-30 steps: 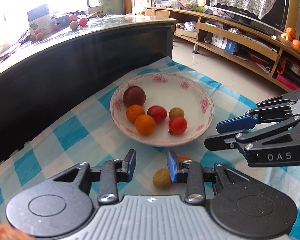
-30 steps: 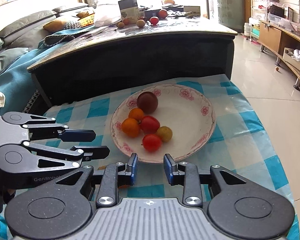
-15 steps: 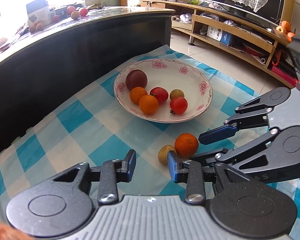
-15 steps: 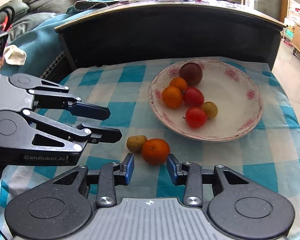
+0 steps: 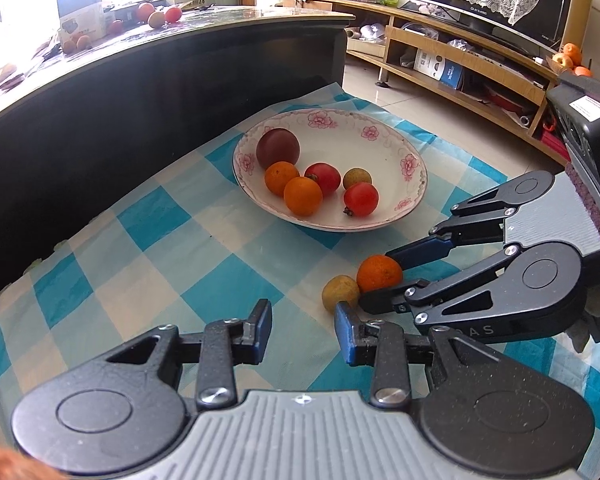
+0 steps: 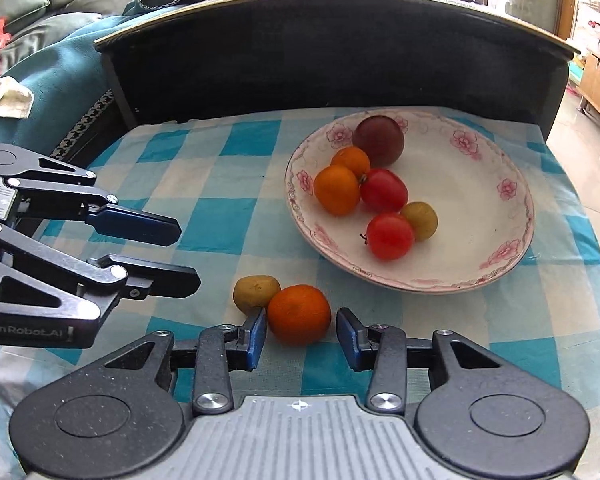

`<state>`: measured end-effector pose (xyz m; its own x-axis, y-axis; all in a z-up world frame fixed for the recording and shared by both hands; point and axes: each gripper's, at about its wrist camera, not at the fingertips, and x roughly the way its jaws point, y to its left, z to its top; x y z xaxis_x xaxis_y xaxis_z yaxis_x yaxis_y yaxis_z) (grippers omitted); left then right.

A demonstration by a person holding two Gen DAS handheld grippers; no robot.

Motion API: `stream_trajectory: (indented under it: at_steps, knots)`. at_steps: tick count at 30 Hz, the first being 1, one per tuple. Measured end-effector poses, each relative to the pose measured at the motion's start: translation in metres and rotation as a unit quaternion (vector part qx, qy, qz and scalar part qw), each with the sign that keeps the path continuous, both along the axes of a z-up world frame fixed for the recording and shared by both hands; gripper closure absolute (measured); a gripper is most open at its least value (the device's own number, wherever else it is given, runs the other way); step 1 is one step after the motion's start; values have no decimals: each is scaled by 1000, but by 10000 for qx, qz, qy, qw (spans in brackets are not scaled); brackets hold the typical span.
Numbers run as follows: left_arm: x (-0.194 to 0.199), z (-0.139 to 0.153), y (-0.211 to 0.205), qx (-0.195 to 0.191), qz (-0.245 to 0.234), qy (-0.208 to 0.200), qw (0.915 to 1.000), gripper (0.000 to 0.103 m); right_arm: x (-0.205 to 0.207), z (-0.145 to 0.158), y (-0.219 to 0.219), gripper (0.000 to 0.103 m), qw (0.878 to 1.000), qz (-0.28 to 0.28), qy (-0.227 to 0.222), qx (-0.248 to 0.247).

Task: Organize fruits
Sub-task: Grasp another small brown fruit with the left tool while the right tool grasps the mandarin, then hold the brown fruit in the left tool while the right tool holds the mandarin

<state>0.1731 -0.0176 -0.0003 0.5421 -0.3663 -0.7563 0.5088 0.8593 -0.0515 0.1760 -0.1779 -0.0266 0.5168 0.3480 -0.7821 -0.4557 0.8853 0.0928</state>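
Observation:
A white flowered plate [image 5: 384, 148] [image 6: 480, 184] on the blue checked cloth holds several fruits: a dark purple one, two oranges, two red tomatoes, a small yellow-green fruit. An orange [image 6: 299, 314] [image 5: 379, 273] and a yellow-green fruit [image 6: 255, 292] [image 5: 340, 293] lie touching on the cloth in front of the plate. My right gripper [image 6: 301, 338] [image 5: 376, 278] is open, its fingers on either side of the orange. My left gripper [image 5: 302, 332] [image 6: 184, 254] is open and empty, just left of the two loose fruits.
A black curved table edge [image 6: 340, 40] rises behind the cloth, with more fruit and a box on top [image 5: 84, 20]. A wooden TV shelf [image 5: 480, 64] stands at the far right. A blue-covered sofa [image 6: 40, 60] lies to the left.
Both grippers drew back from the plate. The right gripper moved down and forward until its open fingers flank the orange. The left gripper shifted slightly left of the loose fruits.

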Motion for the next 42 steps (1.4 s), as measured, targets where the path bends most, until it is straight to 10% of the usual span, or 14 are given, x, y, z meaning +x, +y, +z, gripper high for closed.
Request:
stream_trajectory:
  at_steps: [42]
  knots:
    - [-6, -23, -50, 494, -562, 187, 9970, 68, -23, 8, -41, 74, 9990, -332, 272, -158]
